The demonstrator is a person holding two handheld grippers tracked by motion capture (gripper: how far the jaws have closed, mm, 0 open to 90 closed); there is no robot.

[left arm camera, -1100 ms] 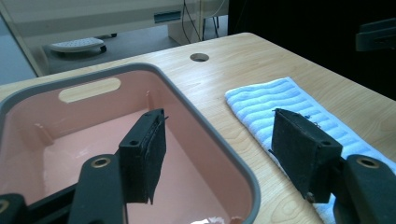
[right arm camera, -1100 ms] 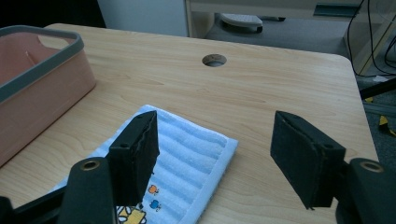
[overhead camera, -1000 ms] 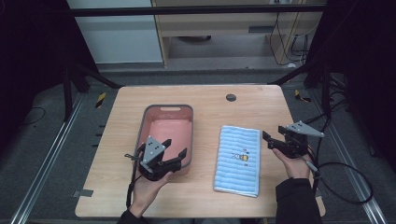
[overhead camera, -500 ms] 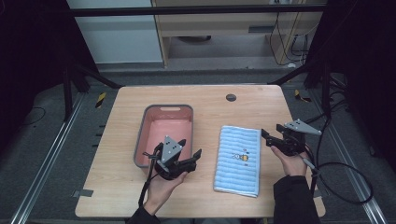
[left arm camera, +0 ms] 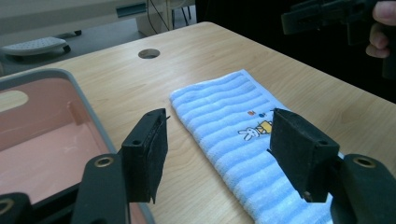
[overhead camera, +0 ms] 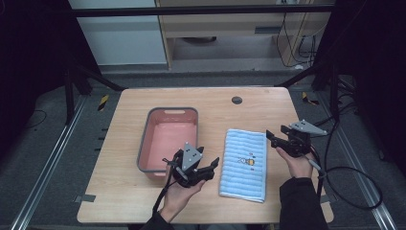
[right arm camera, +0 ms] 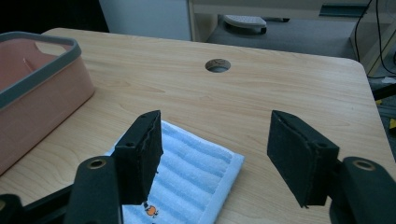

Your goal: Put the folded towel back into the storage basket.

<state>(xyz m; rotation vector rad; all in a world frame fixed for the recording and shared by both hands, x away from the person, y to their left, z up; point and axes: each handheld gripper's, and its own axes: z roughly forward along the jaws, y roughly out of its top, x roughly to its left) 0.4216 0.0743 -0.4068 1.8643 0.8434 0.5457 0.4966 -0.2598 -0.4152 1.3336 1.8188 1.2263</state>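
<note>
The blue striped towel (overhead camera: 244,164) lies flat and folded on the wooden table (overhead camera: 210,98), between the two hands, and neither gripper has hold of it, so the work on it looks barely begun. The left gripper (overhead camera: 206,171) hangs just beside the towel's near left edge, its jaws standing wide apart with nothing between the pads; in the left gripper view the towel (left arm camera: 243,135) runs ahead and to the right of those jaws, the small rabbit print just inside the right pad, while the pink tub (left arm camera: 42,140) sits close on the left side of that gripper. The right gripper (overhead camera: 274,138) sits off the towel's far right corner, also with its jaws apart; they have just been closing a little, with nothing held, and in the right gripper view the towel's corner (right arm camera: 196,179) lies below and between the pads, not yet touched. The pink tub (overhead camera: 170,139) appears empty, with bare floor showing inside. As a judgement: both grippers are lined up for a grasp on the towel's edges, nothing is lifted, folded or moved into the tub, and the whole of the handling, from pinching the cloth onward, is left to do
</note>
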